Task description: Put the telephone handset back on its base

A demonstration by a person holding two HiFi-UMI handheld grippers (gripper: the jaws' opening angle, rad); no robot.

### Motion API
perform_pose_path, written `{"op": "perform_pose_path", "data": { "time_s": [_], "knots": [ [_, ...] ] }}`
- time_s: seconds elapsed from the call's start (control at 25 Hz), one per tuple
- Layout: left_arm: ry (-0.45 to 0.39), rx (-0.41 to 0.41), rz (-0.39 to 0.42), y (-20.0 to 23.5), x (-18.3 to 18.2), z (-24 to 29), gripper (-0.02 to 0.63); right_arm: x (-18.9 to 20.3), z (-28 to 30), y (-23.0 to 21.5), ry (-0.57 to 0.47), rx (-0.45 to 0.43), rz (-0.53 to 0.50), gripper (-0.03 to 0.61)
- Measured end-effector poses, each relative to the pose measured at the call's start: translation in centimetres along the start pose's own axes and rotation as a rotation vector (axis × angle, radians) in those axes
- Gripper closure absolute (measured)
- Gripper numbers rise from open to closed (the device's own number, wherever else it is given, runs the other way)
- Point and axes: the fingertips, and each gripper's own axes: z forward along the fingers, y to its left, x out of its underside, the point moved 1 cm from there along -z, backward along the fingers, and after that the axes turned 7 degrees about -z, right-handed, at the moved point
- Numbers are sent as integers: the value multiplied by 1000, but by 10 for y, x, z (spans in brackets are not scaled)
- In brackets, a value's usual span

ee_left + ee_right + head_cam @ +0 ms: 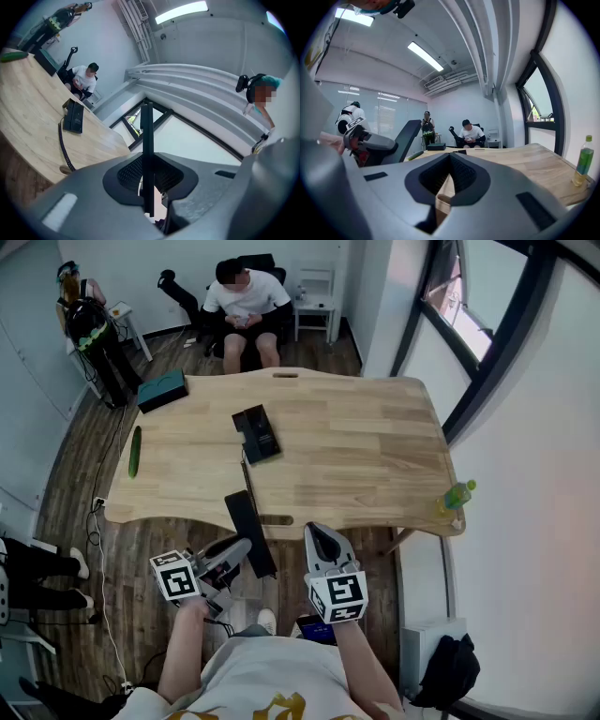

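Observation:
The black telephone base (256, 434) lies on the wooden table (375, 446), left of its middle. A coiled cord (246, 474) runs from it over the near edge. The black handset (249, 531) hangs off that edge, below table level, with my left gripper (240, 549) shut on its lower part. In the left gripper view the handset (147, 154) is a thin dark bar between the jaws, with the base (74, 116) far off on the table. My right gripper (318, 534) is just right of the handset, shut and holding nothing. From the right gripper view the handset (405, 136) shows at the left.
A green cucumber (135, 451) lies at the table's left edge and a dark teal box (161, 390) at the far left corner. A green bottle (457, 496) stands at the near right corner. A person (246, 306) sits beyond the far edge.

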Motion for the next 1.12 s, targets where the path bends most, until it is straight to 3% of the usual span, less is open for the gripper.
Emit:
{"op": "perform_pose_path", "data": {
  "time_s": [0.36, 0.56, 0.88, 1.12],
  "knots": [
    [-50, -45, -20, 6, 2, -23, 543, 10, -9, 15, 29, -39, 2, 574],
    [-55, -59, -17, 4, 7, -22, 543, 6, -17, 14, -44, -85, 96, 574],
    [-70, -82, -51, 15, 8, -15, 543, 20, -15, -4, 3, -57, 90, 574],
    [-90, -58, -59, 39, -23, 6, 543, 28, 19, -31, 33, -27, 96, 574]
  ]
}}
